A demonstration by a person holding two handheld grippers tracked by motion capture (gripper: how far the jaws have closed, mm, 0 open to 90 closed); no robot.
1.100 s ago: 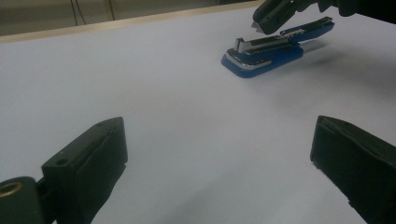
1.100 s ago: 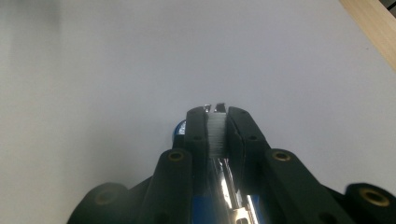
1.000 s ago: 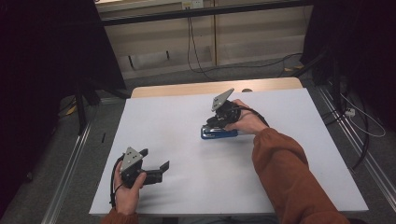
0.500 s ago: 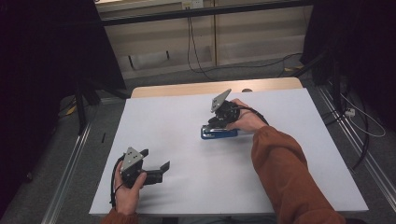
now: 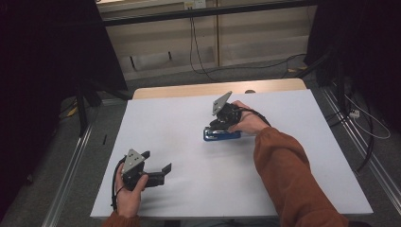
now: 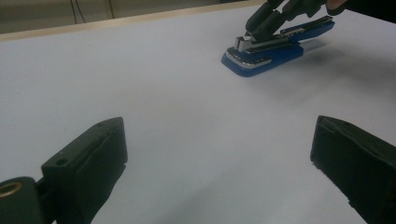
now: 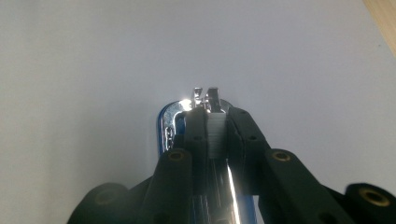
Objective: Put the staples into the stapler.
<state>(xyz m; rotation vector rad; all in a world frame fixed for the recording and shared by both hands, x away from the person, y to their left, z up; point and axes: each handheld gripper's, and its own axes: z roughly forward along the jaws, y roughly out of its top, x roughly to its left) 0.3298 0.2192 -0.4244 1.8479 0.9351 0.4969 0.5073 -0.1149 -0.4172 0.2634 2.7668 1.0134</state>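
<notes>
no readable text, labels or numbers

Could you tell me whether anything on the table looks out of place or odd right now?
Only the blue stapler stands out. It lies flat on the white table with its top swung up, exposing the metal staple channel. The right gripper pinches a strip of staples in that channel. The left gripper is open, apart from it.

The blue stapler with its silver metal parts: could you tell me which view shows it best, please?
The left gripper view: the blue stapler lies there in side profile, nose to rear. The high view shows it small, partly under the right gripper. The right gripper view shows mostly its shiny nose between the fingers.
</notes>
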